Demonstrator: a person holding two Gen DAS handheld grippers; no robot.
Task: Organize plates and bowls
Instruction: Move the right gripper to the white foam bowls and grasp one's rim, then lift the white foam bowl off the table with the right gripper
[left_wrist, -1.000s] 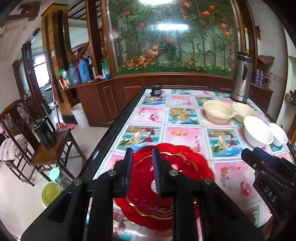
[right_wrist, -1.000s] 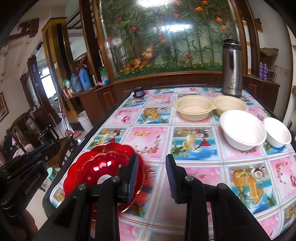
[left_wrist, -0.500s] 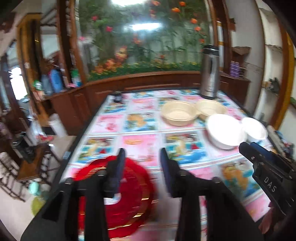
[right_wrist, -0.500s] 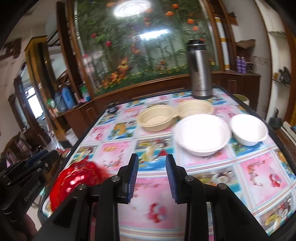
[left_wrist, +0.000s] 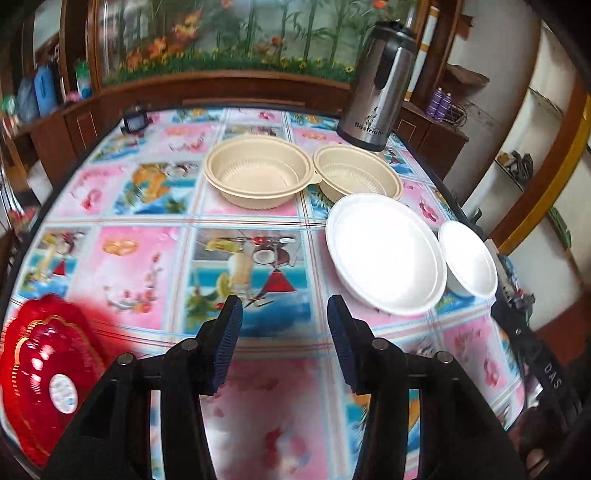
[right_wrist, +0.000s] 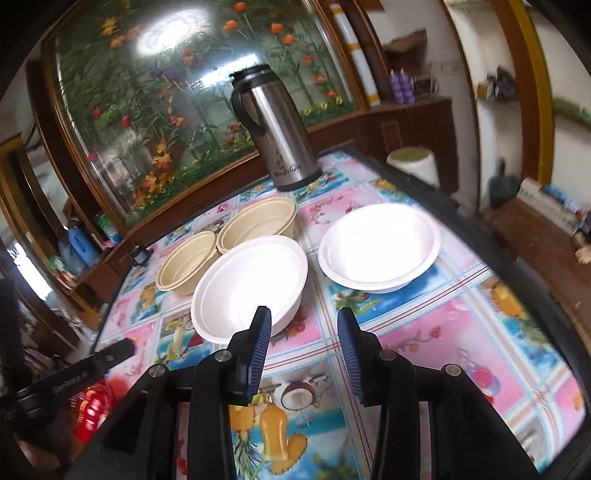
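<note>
A red scalloped plate (left_wrist: 44, 376) lies at the table's near left corner, left of my left gripper (left_wrist: 284, 314), which is open and holds nothing. Two beige bowls (left_wrist: 258, 173) (left_wrist: 354, 173) sit side by side at the back. In front of them stand a large white bowl (left_wrist: 384, 254) and a smaller white bowl (left_wrist: 469, 258). My right gripper (right_wrist: 303, 325) hovers just before the large white bowl (right_wrist: 251, 284). Its jaws are opening with nothing between them, and its left finger overlaps the bowl's near rim. The smaller white bowl (right_wrist: 380, 247) is ahead to the right.
A steel thermos jug (left_wrist: 380, 88) stands at the table's far right corner behind the beige bowls. A small black object (left_wrist: 135, 120) sits at the far left edge. The table's dark rim (right_wrist: 491, 258) runs close by on the right, with a white bin (right_wrist: 410, 162) on the floor beyond.
Both grippers swung right, away from the red plate and toward the bowls. The left jaws spread wider and now hold nothing over the plate. The right gripper rolled and its jaws widened.
</note>
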